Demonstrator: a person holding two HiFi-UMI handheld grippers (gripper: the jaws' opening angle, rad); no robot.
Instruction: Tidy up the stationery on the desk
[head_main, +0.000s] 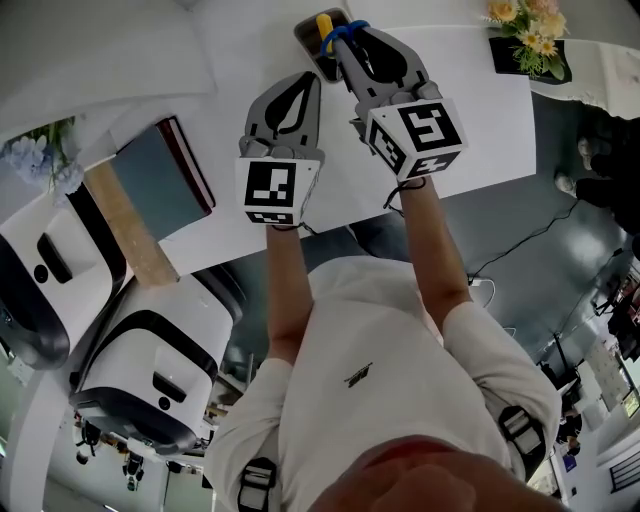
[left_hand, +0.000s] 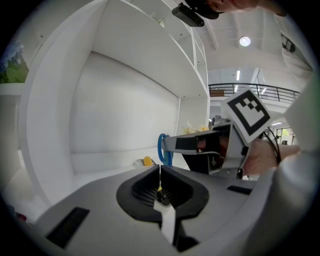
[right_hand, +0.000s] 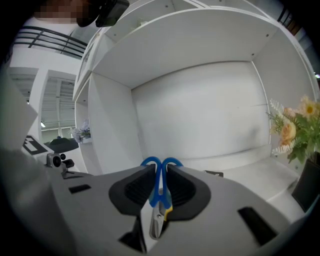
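You are squeezing the scissors in your right claw, your left claw shut and empty, so aim gently for the tray.

The white desk runs under a white back panel. Near the middle of its far edge lies a dark tray with a yellow piece in it, partly hidden. At the left end lies a notebook with a grey-blue face and a dark red edge. A dark pot of yellow and peach flowers stands at the far right corner.
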